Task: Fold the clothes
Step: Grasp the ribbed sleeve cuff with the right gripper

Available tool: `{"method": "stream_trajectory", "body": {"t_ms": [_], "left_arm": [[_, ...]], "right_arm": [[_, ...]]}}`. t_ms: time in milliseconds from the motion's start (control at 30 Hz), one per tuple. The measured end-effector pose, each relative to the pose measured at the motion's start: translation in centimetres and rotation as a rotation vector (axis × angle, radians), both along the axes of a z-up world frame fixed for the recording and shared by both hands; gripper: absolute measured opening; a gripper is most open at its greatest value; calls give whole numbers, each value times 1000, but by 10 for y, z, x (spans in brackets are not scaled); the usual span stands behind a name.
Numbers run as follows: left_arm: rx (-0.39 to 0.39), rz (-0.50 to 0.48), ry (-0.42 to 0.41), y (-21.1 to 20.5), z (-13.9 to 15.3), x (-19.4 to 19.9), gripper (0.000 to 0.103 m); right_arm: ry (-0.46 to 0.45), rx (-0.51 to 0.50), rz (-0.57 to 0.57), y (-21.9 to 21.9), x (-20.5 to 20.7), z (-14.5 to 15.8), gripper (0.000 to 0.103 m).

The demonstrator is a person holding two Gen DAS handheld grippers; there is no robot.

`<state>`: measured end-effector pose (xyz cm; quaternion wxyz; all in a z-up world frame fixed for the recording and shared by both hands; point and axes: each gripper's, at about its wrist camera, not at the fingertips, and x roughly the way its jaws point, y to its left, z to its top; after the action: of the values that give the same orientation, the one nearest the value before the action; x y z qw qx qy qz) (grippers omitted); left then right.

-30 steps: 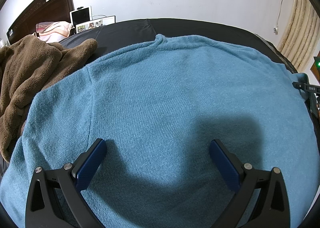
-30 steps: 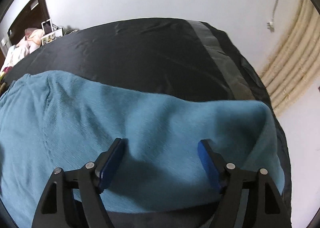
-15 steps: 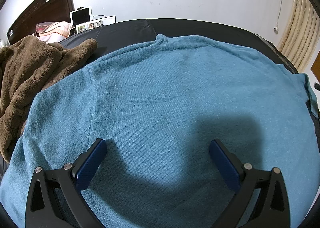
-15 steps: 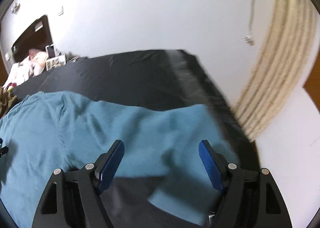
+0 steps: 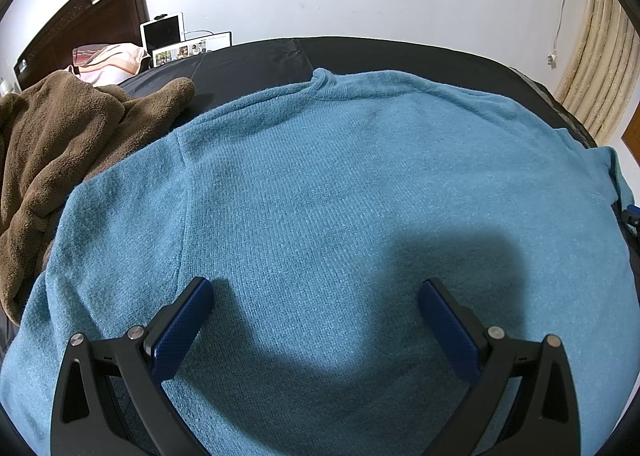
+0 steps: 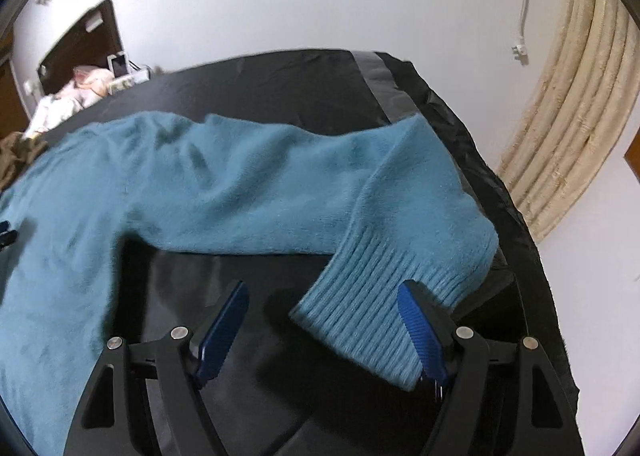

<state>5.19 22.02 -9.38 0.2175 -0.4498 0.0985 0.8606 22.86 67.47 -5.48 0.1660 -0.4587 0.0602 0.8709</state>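
Observation:
A teal knitted sweater [image 5: 320, 196] lies spread flat on a black bed cover [image 5: 256, 60], neck toward the far wall. My left gripper [image 5: 316, 296] hovers open over the sweater's lower body, nothing between its blue pads. In the right wrist view the sweater's sleeve [image 6: 320, 184] stretches to the right and bends down at its ribbed cuff [image 6: 372, 308]. My right gripper [image 6: 324, 304] is open, and the cuff lies between its jaws, close to the right pad [image 6: 420, 332]; the pads do not press on it.
A brown fleece garment [image 5: 56, 160] is heaped at the left of the bed. Behind it are a pink pillow [image 5: 108, 60], a tablet [image 5: 164, 32] and a dark headboard [image 5: 88, 16]. Beige curtains [image 6: 572, 108] hang at the right, past the bed's edge [image 6: 516, 216].
My right gripper has slid right along the sleeve, from over its middle to the ribbed cuff. It has dropped to the right edge of the left wrist view. The left gripper has kept still.

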Motion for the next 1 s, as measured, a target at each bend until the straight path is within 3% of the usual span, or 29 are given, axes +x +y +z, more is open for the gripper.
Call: {"method": "stream_trajectory", "body": {"t_ms": [200, 300, 367, 433, 567, 667, 833, 1000], "left_arm": [[0, 0, 0, 0, 0, 0, 103], [0, 0, 0, 0, 0, 0, 103], [0, 0, 0, 0, 0, 0, 103], [0, 1, 0, 0, 0, 0, 103], [0, 1, 0, 1, 0, 0, 103], [0, 1, 0, 0, 0, 0, 103], [0, 1, 0, 0, 0, 0, 103], [0, 1, 0, 0, 1, 0, 103]], "right_arm": [[-30, 32, -32, -1, -6, -3, 75], [-39, 39, -67, 5, -5, 0, 56], [-42, 38, -103, 12, -1, 3, 32], [-34, 21, -138, 20, 5, 5, 20], [3, 10, -187, 27, 10, 13, 18], [80, -8, -224, 36, 14, 34, 18], [243, -138, -251, 55, 22, 80, 17], [356, -291, -235, 61, 17, 103, 17]]}}
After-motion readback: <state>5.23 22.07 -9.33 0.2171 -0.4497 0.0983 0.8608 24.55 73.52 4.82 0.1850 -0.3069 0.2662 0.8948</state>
